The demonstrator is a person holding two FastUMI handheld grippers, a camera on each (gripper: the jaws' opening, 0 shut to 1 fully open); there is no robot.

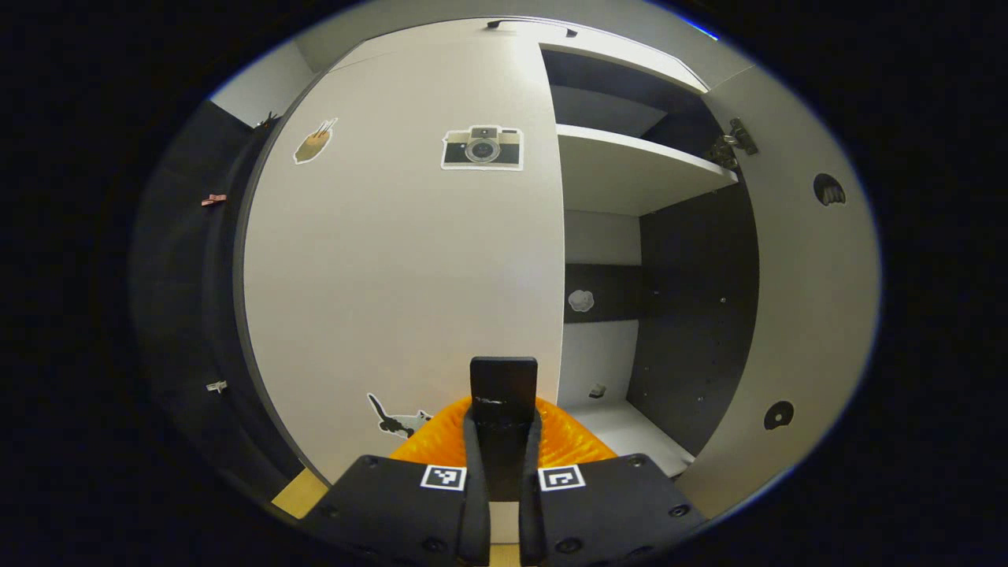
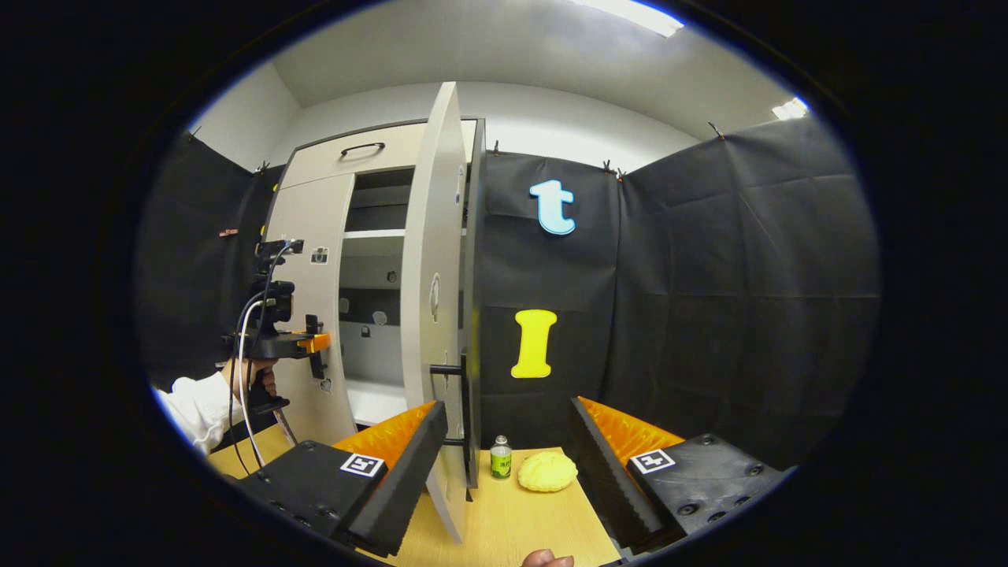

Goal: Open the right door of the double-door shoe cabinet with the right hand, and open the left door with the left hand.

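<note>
One door remains: left door (image 1: 402,236) closed, right door (image 2: 431,315) open. Left tool (image 1: 504,394) narrow on its handle (image 1: 504,382); right tool (image 2: 508,441) wide, empty. Stiff hinged panel; pull at handle.

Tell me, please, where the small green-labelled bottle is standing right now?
In the right gripper view, the bottle stands upright on the wooden table, just right of the open right door and beside the yellow bun-like thing.

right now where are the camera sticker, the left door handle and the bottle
camera sticker (image 1: 482,147), left gripper view, on the lens at its middle
left door handle (image 1: 504,381), left gripper view, on the dark bar's upper face
bottle (image 2: 500,460), right gripper view, on its label, mid-body
</note>
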